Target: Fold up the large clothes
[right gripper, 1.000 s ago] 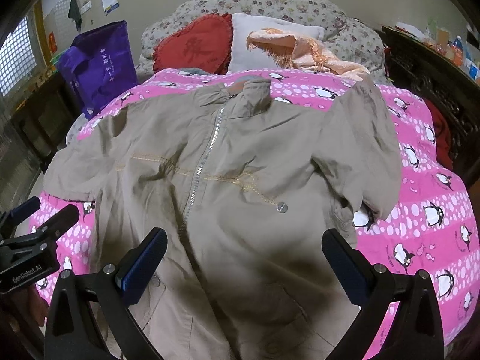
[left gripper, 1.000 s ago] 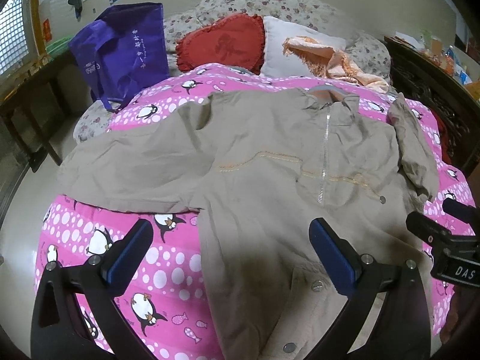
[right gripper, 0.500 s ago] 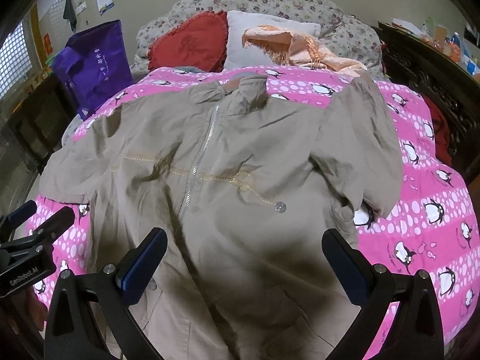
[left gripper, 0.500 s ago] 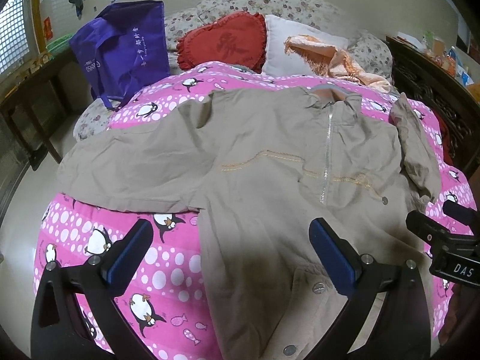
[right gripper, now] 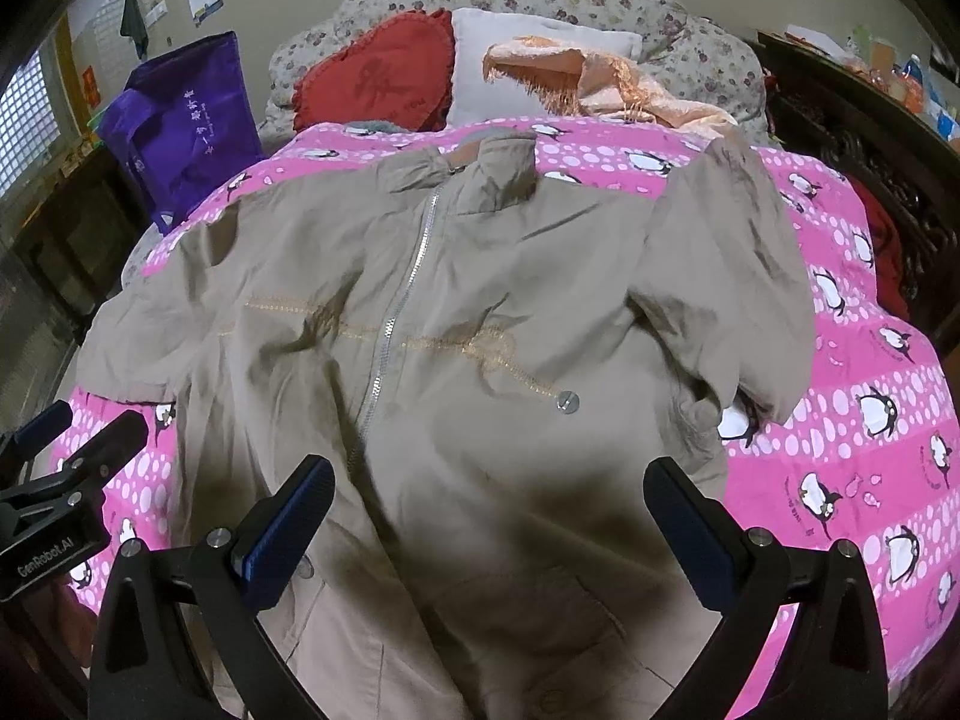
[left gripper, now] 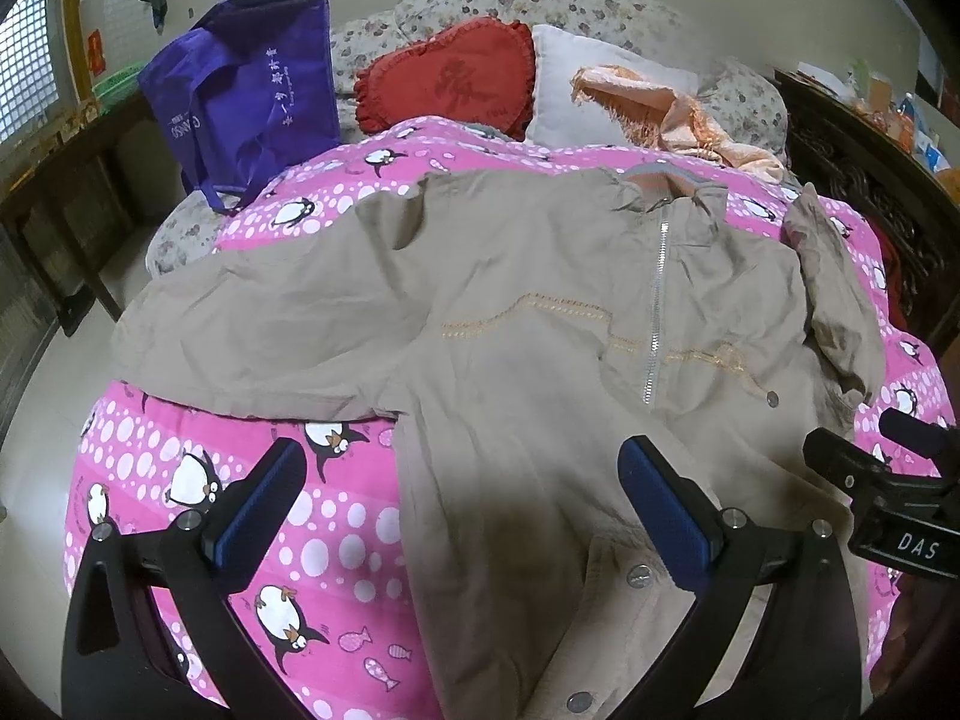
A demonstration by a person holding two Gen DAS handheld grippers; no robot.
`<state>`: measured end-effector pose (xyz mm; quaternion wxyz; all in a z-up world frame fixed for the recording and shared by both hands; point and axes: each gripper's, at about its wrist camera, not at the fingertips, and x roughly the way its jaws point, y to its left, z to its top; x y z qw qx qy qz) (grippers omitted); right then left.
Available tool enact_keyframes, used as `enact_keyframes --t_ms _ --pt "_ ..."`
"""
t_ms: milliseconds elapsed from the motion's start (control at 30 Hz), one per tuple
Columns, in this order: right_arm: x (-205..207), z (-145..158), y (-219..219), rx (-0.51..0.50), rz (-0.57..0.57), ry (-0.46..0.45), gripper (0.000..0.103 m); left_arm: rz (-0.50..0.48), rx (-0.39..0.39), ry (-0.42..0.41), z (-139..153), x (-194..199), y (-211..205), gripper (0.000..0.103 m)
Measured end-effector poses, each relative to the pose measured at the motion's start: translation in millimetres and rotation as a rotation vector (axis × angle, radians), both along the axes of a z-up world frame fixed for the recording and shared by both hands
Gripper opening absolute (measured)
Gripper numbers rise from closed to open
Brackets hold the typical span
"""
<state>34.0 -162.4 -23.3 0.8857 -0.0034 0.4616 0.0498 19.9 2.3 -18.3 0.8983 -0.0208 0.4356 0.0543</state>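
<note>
I see a tan jacket (left gripper: 540, 324) spread front-up across the bed, on a pink blanket (left gripper: 198, 480) printed with penguins and white dots. Its zipper (right gripper: 399, 306) runs up the middle to the collar, which points toward the pillows. One sleeve (left gripper: 252, 336) lies stretched out to the left side of the bed; the other sleeve (right gripper: 744, 276) is folded back over the right shoulder area.

My left gripper (left gripper: 459, 495) hangs above the lower left part of the jacket with its blue-padded fingers spread wide, holding nothing. One finger sits over the blanket, the other over the cloth. My right gripper (right gripper: 489, 525) is also spread wide and empty, above the lower middle of the jacket. Each gripper shows at the edge of the other's view.

At the head of the bed I see a red heart-shaped cushion (left gripper: 447, 81), a white pillow (left gripper: 570, 102) and an orange fringed cloth (right gripper: 600, 84) draped over it. A purple bag (left gripper: 240, 90) stands at the bed's left side.
</note>
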Motion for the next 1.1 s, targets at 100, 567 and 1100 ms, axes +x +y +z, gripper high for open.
enact_keyframes --t_ms 100,567,1100 --pt "0.4 -1.3 1.5 -0.004 0.004 0.003 0.103 0.000 0.000 0.006 -1.4 1.3 1.8 0.103" --pt "2.8 -4.4 3.9 -0.004 0.004 0.014 0.103 0.004 -0.002 0.012 -3.4 2.9 3.3 0.103" --pt "8.1 -12.4 19.9 -0.008 0.046 0.030 0.103 0.047 0.000 0.022 -9.9 6.8 28.8 0.103"
